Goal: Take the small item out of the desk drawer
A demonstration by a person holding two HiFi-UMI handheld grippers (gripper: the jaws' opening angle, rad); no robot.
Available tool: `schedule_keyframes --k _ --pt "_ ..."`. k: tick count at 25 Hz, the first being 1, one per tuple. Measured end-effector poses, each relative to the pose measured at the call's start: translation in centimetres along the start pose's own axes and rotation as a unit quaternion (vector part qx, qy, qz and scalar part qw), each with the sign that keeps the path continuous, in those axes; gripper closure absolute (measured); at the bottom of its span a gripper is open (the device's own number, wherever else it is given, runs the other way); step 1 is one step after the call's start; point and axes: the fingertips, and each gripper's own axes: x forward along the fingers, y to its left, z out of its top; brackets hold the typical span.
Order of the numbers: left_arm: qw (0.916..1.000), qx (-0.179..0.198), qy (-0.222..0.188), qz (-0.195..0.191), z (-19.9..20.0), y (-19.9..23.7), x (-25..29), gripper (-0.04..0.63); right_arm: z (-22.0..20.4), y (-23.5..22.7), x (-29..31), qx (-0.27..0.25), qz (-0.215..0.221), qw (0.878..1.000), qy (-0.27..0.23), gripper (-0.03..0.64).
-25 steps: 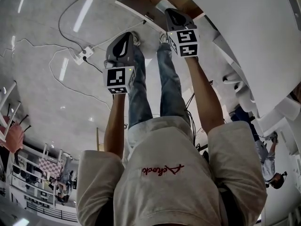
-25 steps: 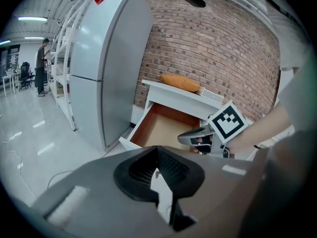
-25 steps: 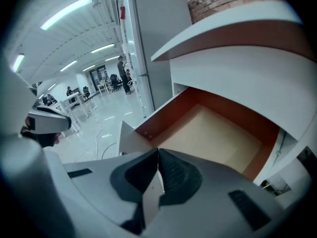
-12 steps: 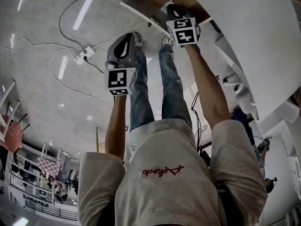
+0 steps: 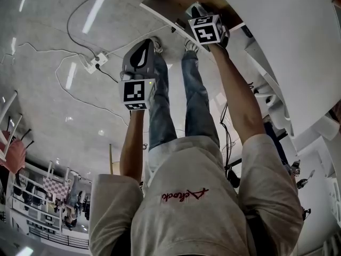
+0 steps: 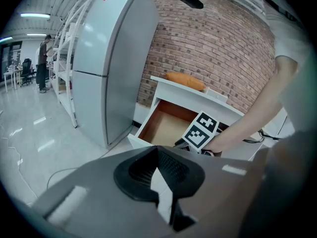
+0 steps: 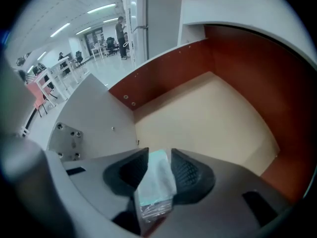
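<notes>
Right gripper view: lowered into the brown wooden drawer (image 7: pixel 208 118), right tongs (image 7: pixel 158 153) have just spread around the small white-and-teal packet (image 7: pixel 157 178), ready to pinch; left tongs (image 6: pixel 158 150) pressed together.

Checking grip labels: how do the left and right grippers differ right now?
Fingers: left gripper has its fingers together, empty; on the right gripper they have just been opening, a small packet between them. Place: left gripper hangs outside the drawer; right gripper reaches down into it. Both carry a marker cube.

Right hand-held gripper (image 7: pixel 159 157) sank — jaws opening (packet (image 7: pixel 157 180) between).
</notes>
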Motion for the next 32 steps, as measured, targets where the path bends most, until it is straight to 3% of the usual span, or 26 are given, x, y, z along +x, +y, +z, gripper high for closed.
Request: schedule_keyframes --k 1,3,13,21,32 --pt "1.0 0.0 0.0 -0.001 0.0 0.0 0.0 0.586 -0.1 0.0 0.2 0.003 -0.001 1.0 0.005 0.493" --pt "1.0 0.0 0.0 -0.002 0.1 0.1 -0.1 0.586 -0.2 -0.1 0.6 0.004 -0.007 1.0 0.012 0.474" --pt "1.0 -0.001 0.005 0.001 -0.8 1.1 -0.8 0.586 -0.7 -1.3 1.9 -0.003 -0.041 0.998 0.049 0.475" --pt "1.0 -0.007 0.003 0.006 -1.2 1.5 -0.8 0.586 -1.1 -1.2 2.2 0.0 -0.041 0.998 0.051 0.589" --pt "1.0 -0.004 -0.004 0.008 -0.3 0.8 -1.6 0.586 0.3 -0.9 -0.2 -0.007 -0.038 0.999 0.024 0.601"
